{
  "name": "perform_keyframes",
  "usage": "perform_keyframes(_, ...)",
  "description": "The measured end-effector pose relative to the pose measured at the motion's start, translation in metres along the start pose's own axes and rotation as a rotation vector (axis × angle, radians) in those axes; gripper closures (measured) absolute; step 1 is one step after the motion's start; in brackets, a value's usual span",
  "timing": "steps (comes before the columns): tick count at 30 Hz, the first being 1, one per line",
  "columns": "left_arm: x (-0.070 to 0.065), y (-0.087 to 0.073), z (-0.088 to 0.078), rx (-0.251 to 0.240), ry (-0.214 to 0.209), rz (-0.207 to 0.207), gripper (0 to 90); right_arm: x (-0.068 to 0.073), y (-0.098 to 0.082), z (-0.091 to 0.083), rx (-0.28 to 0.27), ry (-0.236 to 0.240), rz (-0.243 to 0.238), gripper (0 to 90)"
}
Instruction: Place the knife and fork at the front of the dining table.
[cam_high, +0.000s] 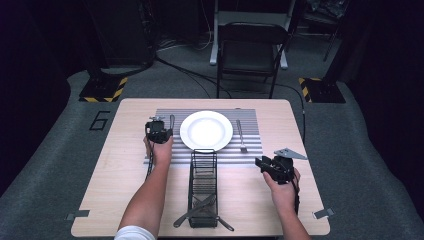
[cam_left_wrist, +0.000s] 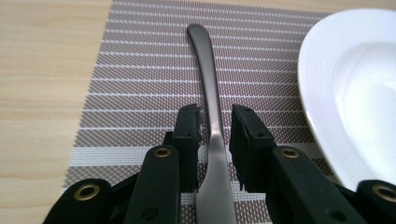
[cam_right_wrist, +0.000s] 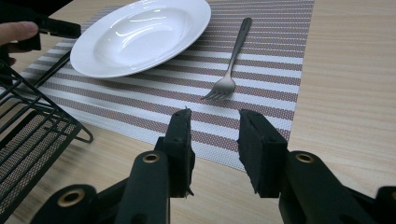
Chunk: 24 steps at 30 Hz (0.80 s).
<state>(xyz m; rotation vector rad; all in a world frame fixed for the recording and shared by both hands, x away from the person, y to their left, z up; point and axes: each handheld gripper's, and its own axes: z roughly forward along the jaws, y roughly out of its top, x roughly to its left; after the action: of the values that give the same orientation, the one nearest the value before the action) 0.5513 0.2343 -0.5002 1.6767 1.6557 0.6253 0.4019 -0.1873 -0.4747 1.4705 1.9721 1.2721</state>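
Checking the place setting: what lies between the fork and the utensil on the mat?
The white plate lies between fork and utensil, in the high view.

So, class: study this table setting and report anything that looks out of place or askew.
One oddity: two grey metal utensils lie crossed at the near end of the black wire basket, handles poking out. The round white plate, silver fork and silver utensil between the left gripper jaws lie tidily on the striped placemat.
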Motion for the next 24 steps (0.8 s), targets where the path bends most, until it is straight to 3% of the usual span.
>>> perform_keyframes(7,0.011,0.006,-0.018,-0.005,-0.022,0.006,68.2,0.002,0.0,0.001,0.007,-0.001,-0.001,63.8)
perform_keyframes(15,0.015,0.001,-0.034,-0.018,-0.084,0.009,62.5,0.003,-0.001,0.003,0.011,-0.013,-0.016,62.3)
perform_keyframes(24,0.013,-0.001,-0.066,-0.047,-0.131,0.096,58.0,0.004,-0.001,0.001,0.005,-0.016,-0.01,61.8)
